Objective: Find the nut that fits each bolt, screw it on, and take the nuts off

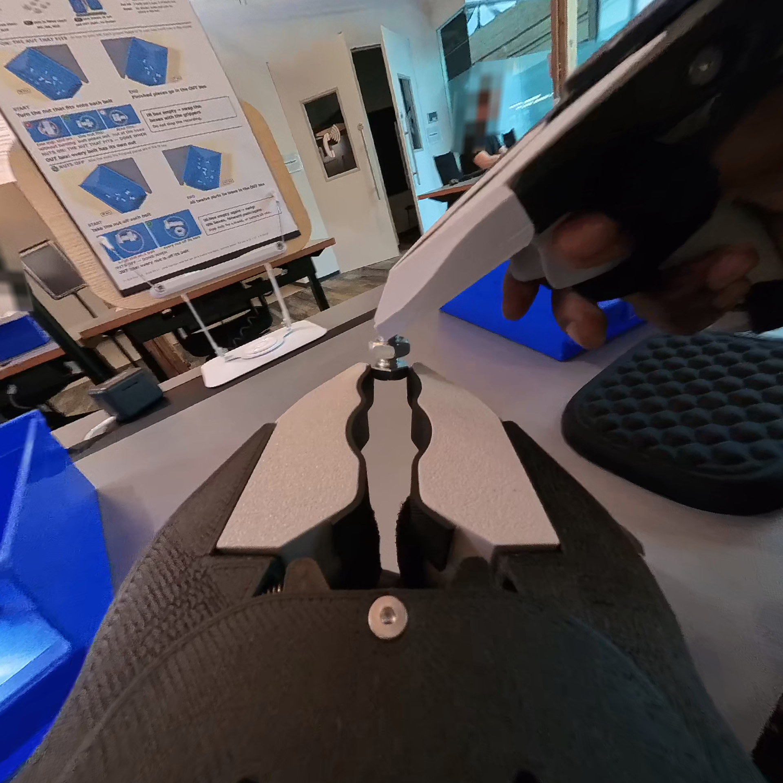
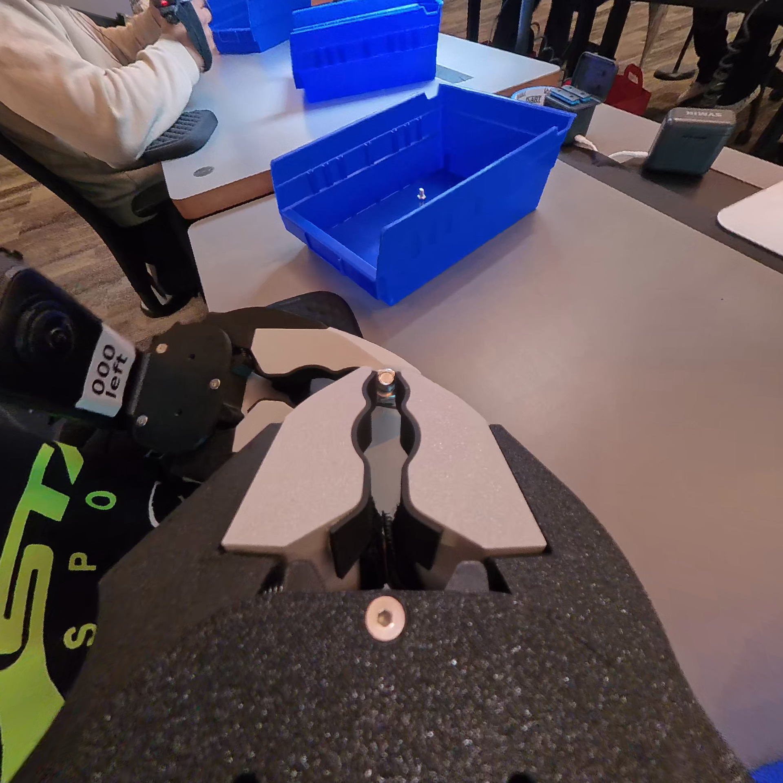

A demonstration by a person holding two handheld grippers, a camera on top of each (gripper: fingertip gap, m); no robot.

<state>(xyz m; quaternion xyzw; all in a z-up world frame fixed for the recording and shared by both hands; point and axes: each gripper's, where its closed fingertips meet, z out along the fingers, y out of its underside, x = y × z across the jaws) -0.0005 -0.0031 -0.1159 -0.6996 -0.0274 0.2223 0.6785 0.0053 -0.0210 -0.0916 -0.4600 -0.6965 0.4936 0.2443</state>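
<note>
Pinching the bolt [image 1: 389, 369] head in the left tool [image 1: 389, 375] and its nut [image 1: 381, 348] in the right tool [image 2: 384, 387], a crooked twist could jam the threads, or the bolt could slip onto the counter [image 2: 593, 381].

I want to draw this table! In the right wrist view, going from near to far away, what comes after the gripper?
Right gripper holding the bolt → open blue bin with one small bolt inside → second blue bin on the farther table.

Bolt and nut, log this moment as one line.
left gripper: jaws on bolt head | right gripper: jaws on nut | bin: one small part inside
</note>
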